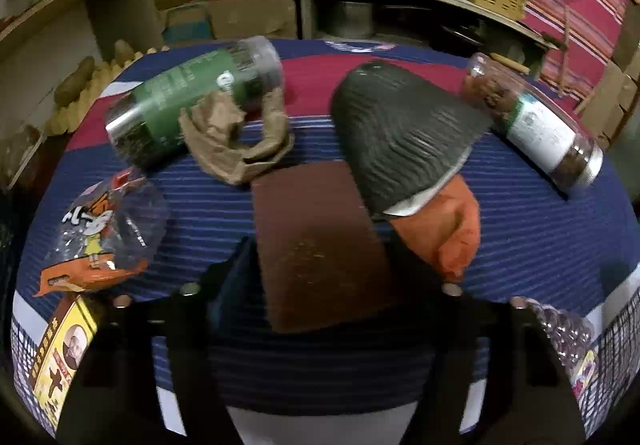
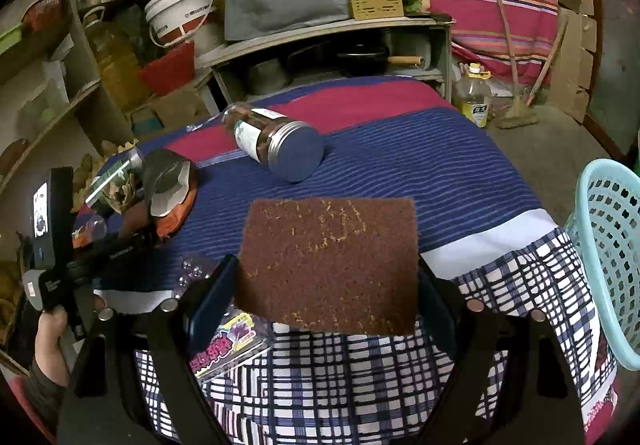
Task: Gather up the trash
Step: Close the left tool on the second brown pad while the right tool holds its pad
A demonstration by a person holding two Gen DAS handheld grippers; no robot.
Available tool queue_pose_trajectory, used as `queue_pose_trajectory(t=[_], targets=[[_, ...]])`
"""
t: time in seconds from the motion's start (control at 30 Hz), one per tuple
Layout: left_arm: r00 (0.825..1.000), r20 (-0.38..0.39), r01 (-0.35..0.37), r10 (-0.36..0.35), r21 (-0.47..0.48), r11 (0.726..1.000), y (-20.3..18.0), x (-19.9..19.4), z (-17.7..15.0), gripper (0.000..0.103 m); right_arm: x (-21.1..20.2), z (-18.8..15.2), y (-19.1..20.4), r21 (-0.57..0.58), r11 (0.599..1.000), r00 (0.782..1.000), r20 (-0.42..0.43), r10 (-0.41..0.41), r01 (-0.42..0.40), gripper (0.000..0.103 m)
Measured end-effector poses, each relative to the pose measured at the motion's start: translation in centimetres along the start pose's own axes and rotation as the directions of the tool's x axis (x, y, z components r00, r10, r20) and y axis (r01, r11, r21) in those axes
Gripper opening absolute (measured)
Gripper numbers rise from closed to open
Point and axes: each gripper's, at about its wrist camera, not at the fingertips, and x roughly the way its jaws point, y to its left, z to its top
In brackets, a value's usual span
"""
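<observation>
My left gripper [image 1: 320,265] is shut on a brown scouring pad [image 1: 320,245], held over the striped cloth. Ahead of it lie crumpled brown paper [image 1: 236,141], a green-labelled jar [image 1: 188,101] on its side, a dark grey and orange wrapper [image 1: 404,141] and a white-labelled jar [image 1: 536,125]. A clear cartoon-printed wrapper [image 1: 100,233] lies at the left. My right gripper [image 2: 328,285] is shut on another brown scouring pad [image 2: 332,261], held above the table's checked front part. The white-labelled jar [image 2: 276,141] lies beyond it. The left gripper [image 2: 92,257] shows at the left.
A light blue plastic basket [image 2: 608,253] stands at the table's right edge. A clear plastic package [image 2: 228,345] lies under my right gripper. A yellow box [image 1: 60,357] sits at the table's near left. Shelves with pots, buckets and boxes stand behind the table [image 2: 440,173].
</observation>
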Motion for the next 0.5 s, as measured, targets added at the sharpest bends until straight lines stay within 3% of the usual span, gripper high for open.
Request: queue_pose_trajectory(t=[0.23, 0.4, 0.5], targets=[[0.999, 0.028, 0.029, -0.030, 0.008, 1.000, 0.1, -1.6, -0.4, 0.060, -0.9, 0.2, -0.3, 0.000, 1.000, 1.000, 0.026, 0.004, -0.004, 0.083], [0.993, 0.116, 0.002, -0.006, 0.034, 0.999, 0.0, -6.2, -0.7, 0.060, -1.9, 0.6, -0.9, 0.014, 1.000, 0.999, 0.046, 0.017, -0.018, 0.083], [0.980, 0.199, 0.013, -0.021, 0.043, 0.999, -0.7, -10.0, -0.8, 0.060, -3.1, 0.6, -1.2, 0.015, 1.000, 0.998, 0.065, 0.022, -0.023, 0.083]])
